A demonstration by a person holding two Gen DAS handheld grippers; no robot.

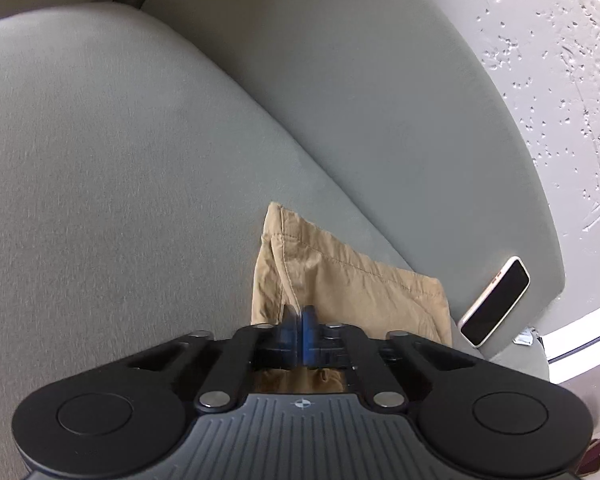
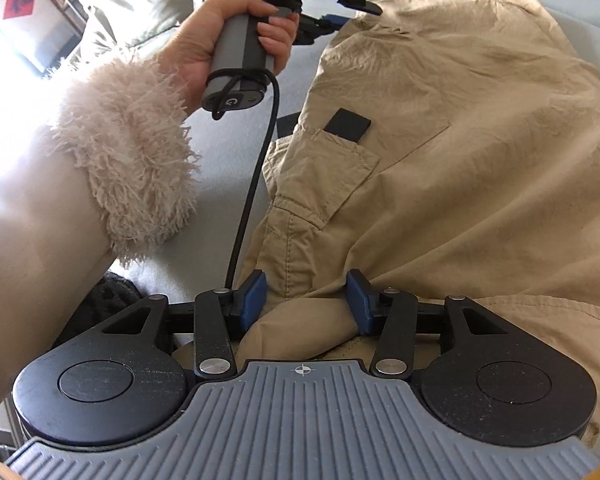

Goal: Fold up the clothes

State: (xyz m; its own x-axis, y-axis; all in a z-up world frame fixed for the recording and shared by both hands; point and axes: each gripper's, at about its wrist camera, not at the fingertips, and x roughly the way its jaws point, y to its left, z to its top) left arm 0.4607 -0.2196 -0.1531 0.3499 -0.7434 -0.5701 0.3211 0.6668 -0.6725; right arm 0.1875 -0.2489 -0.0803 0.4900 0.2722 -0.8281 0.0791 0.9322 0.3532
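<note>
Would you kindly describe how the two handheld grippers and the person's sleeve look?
Both the left gripper and right gripper have black linkages, blue finger pads, round black discs and a ribbed grey base with a crosshair mark. The grey handle trails a black cable. The sleeve has a fluffy cream cuff.

A home living room, grey upholstered sofa [image 1: 140, 160] with seat cushions, phone [image 1: 496, 300] lying on the armrest, textured white wall [image 1: 560, 60], red paper decoration [image 2: 18, 0] near shelving

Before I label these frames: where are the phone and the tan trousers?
phone [image 1: 496, 301]: left wrist view, middle of its dark screen.
tan trousers [image 2: 460, 168]: right wrist view, broad wrinkled panel right of the pocket flap.
</note>
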